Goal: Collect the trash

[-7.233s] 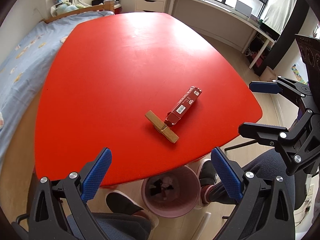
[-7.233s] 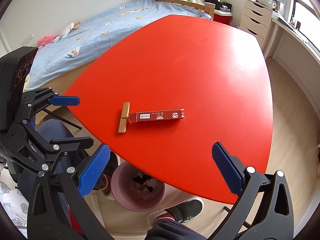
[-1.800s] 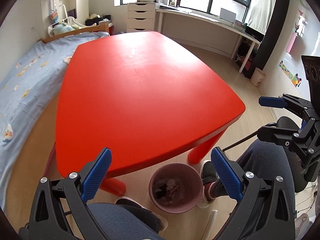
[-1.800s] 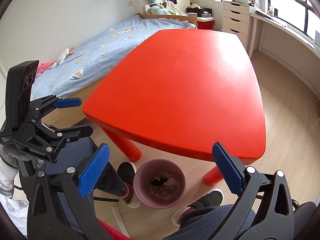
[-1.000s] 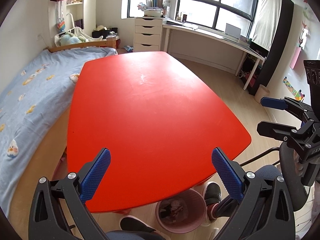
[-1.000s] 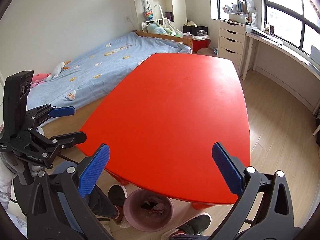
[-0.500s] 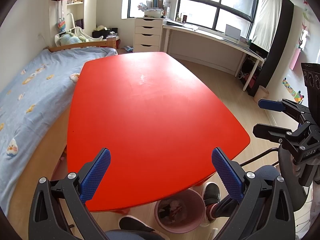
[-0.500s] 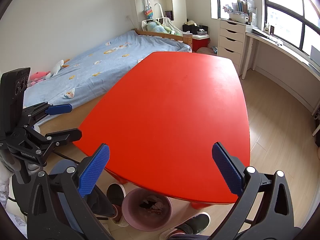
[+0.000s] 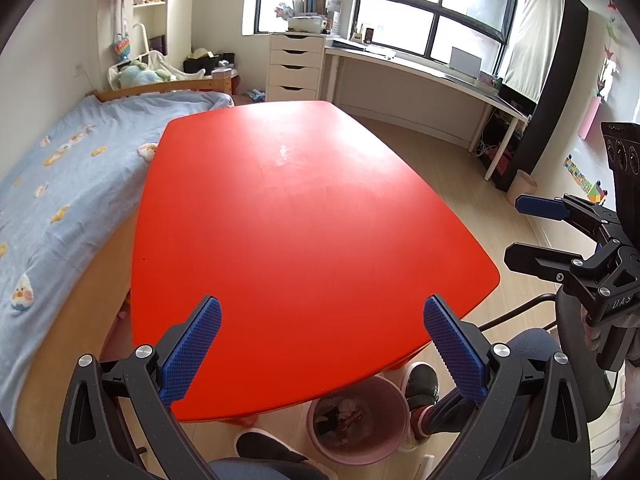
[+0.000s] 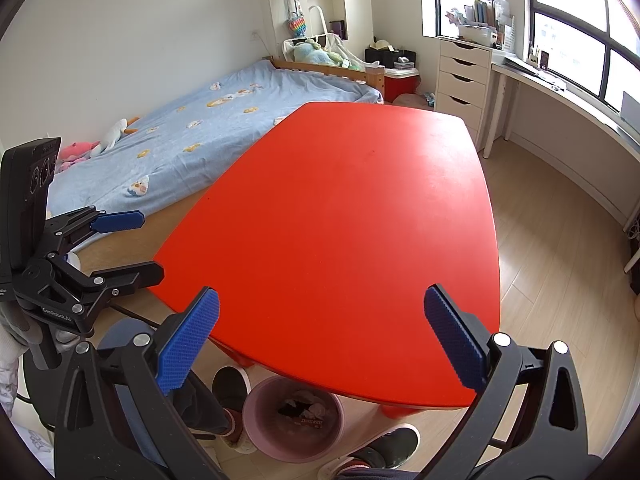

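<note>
Trash, crumpled scraps and a red printed packet, lies inside the round pink plastic bin (image 9: pixel 357 424) on the pale wood floor, under the near edge of the smooth, glossy red table (image 9: pixel 296 232). We hold our left gripper (image 9: pixel 322 346) and right gripper (image 10: pixel 320 338) above that edge, each with its blue textured pads spread wide and gripping nothing.
</note>
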{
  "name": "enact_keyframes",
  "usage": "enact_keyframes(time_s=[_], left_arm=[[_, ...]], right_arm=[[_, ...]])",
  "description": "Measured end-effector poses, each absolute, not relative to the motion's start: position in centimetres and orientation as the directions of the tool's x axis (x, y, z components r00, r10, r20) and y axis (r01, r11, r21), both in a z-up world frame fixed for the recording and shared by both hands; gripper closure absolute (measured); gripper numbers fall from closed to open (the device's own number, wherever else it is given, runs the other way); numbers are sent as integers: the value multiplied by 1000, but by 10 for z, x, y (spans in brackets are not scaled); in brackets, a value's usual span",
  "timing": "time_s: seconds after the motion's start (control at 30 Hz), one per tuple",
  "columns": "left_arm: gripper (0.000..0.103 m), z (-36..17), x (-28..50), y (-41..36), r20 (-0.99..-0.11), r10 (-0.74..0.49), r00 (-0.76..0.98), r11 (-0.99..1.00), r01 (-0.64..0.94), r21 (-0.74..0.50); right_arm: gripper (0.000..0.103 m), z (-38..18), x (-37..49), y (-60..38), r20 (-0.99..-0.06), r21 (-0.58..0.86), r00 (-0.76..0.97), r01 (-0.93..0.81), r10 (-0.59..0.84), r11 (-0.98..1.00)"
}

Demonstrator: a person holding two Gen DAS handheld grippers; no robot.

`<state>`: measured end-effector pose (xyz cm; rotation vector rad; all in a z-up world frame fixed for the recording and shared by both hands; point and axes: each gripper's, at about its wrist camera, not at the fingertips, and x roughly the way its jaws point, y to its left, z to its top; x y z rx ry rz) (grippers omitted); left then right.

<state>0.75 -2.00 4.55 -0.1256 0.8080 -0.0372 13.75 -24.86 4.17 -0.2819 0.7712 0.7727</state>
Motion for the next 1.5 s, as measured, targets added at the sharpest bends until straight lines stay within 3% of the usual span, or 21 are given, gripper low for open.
enact_keyframes(time_s=[1.5], left_arm=[[6, 42, 7, -20, -724, -97, 683, 991, 0, -133]], right_arm=[[3, 41, 138, -248, -719, 40, 463, -717, 519, 696]])
